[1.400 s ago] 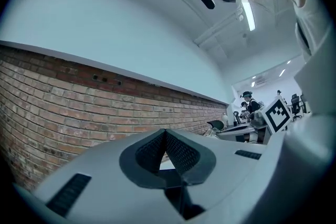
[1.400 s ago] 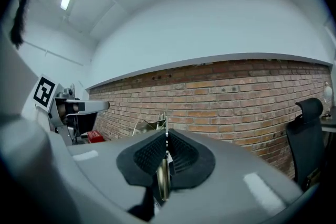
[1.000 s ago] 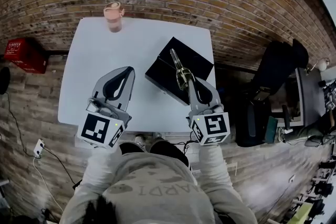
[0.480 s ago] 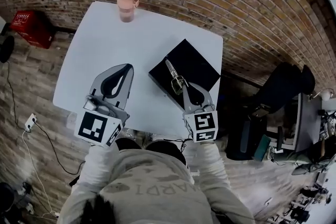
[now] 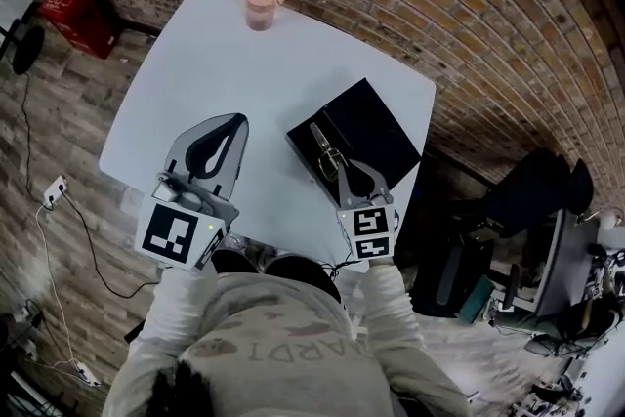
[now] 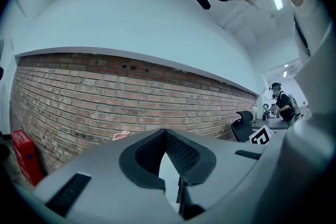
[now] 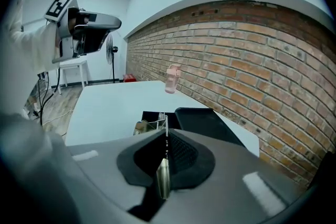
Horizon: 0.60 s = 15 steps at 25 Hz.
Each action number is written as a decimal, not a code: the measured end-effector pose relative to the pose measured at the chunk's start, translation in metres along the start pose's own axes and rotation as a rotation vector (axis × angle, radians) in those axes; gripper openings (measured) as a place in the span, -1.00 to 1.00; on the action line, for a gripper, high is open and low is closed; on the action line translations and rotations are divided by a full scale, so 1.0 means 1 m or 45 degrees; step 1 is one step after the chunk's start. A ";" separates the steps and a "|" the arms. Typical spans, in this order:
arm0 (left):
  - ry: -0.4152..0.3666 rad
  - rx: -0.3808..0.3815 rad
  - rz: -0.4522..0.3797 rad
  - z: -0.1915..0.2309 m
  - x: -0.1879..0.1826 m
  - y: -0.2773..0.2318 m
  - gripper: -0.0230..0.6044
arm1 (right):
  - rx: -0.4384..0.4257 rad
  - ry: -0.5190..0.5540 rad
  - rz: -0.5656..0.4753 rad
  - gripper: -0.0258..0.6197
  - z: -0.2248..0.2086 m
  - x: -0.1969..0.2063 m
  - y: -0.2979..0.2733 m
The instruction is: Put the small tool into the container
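At the upper left of the head view, a red plastic crate (image 5: pixel 83 10) sits against the brick wall, off the matt white square table (image 5: pixel 225 63). The table's left half is bare. A small pink plastic cup (image 5: pixel 264 0) stands alone near its far edge, well apart from everything else.

The left gripper (image 5: pixel 232 122), grey with ribbed black pads, hangs over the lower left of the tabletop. Its own view shows the fingertips (image 6: pixel 165 132) pressed together with nothing between them and a sliver of white table below. That view alone shows a black office chair (image 6: pixel 242 123) and a distant person (image 6: pixel 281 105) at the right.

Right of centre, the right gripper (image 5: pixel 347 169) pinches the slim brass-coloured metal tool (image 5: pixel 327 151), its handle clamped between the pads (image 7: pixel 178 152). The tool's thin tip reaches over the near left edge of the shallow square black container (image 5: pixel 376 127), which lies by the table's right edge; I cannot tell whether they touch. The right gripper view shows the container as two black parts side by side, the right part (image 7: pixel 210 120) a smooth tray. It also shows a standing fan (image 7: pixel 111 52) by the wall.
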<state>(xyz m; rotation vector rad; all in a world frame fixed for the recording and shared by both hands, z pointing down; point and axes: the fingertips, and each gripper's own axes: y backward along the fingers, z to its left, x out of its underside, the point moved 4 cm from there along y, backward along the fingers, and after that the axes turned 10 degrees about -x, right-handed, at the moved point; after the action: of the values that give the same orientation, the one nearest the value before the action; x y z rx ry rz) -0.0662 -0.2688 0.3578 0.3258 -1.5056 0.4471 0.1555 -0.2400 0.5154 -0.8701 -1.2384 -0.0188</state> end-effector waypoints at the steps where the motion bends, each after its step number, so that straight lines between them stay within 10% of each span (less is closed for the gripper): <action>1: -0.001 -0.010 0.001 0.001 0.000 0.000 -0.91 | -0.005 0.002 0.017 -0.87 -0.001 0.003 -0.003; 15: -0.007 -0.119 0.022 0.009 0.003 0.002 -0.91 | -0.008 0.036 0.191 -0.87 -0.013 0.030 -0.036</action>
<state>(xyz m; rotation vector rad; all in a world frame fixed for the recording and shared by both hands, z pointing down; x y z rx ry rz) -0.0753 -0.2712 0.3611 0.2408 -1.5304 0.3881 0.1606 -0.2591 0.5594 -0.9633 -1.1447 0.0853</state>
